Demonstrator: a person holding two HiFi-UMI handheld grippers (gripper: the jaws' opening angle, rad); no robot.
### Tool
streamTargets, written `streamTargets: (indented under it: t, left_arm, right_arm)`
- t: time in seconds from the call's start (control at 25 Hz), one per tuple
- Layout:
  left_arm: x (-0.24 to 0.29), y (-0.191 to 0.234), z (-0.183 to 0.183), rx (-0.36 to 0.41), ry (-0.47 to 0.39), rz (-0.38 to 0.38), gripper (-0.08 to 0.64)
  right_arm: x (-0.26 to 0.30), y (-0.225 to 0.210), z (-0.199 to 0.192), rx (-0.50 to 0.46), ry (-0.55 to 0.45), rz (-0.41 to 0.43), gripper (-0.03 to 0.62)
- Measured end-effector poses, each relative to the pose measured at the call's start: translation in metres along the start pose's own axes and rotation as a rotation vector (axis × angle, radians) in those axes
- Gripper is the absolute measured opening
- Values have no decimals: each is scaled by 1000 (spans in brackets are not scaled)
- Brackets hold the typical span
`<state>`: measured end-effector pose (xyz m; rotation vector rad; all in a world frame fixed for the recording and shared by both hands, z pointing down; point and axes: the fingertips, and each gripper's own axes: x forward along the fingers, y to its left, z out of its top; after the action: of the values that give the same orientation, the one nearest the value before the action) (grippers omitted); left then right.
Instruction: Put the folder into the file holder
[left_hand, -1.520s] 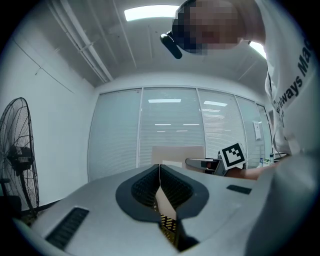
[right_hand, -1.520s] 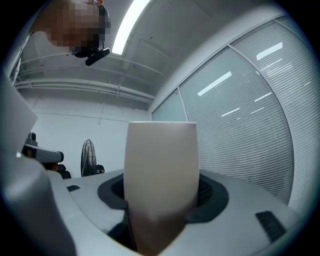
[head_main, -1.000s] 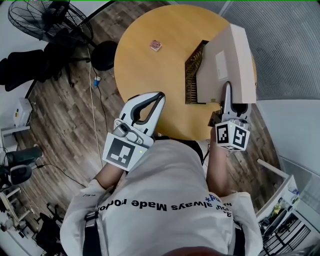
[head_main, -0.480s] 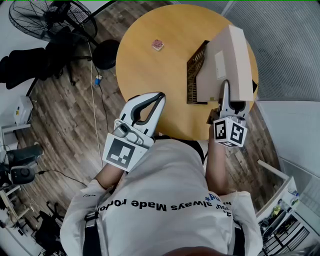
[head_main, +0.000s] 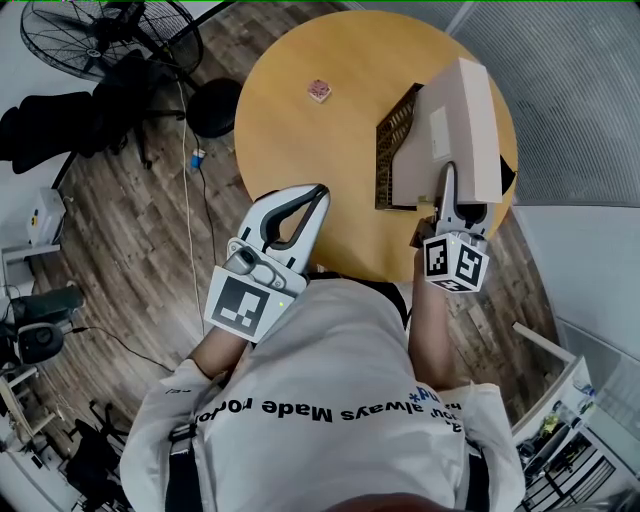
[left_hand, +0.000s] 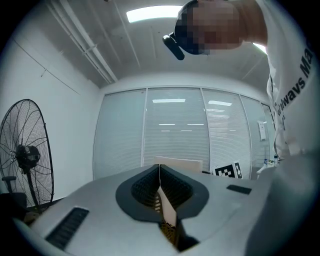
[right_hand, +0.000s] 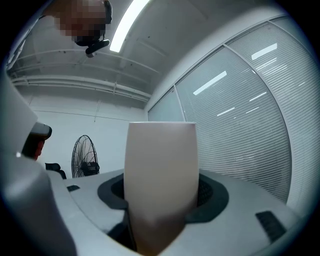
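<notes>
fan (head_main: 100, 35): upper left of the head view, cut off by the frame's top edge.
left gripper (head_main: 320, 192): lower centre-left in the head view, tips over the table's near rim. its own view shows the jaws pressed together at the tips with nothing between them.
small pink thing (head_main: 319, 90): alone on the table's upper left part, too small to tell what it is.
table (head_main: 300, 140): round and wooden. its near edge is hidden behind the person (head_main: 330, 400).
file holder (head_main: 390, 150): dark mesh, right of centre on the table. its right side is hidden behind the folder.
folder (head_main: 465, 120): beige, standing on edge at the table's right, overlapping the file holder. its lower edge is hidden, so i cannot tell whether it sits in a slot.
right gripper (head_main: 455, 180): at the folder's near end. the head view shows one finger only, the other lies behind the folder. its own view shows wide-spread jaws clamped on the folder's end, which blocks table and holder there.
only in the left gripper view: the folder's top edge beyond the closed tips.
</notes>
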<state>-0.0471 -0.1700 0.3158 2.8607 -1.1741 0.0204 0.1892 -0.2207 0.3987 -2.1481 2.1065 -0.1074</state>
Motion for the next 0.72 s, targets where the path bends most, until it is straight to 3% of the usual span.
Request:
streamTargets:
  t: [0.72]
  left_arm:
    - [-9, 13, 0, 0, 1, 35, 25]
  right_arm:
    - [5, 5, -22, -22, 25, 1, 291]
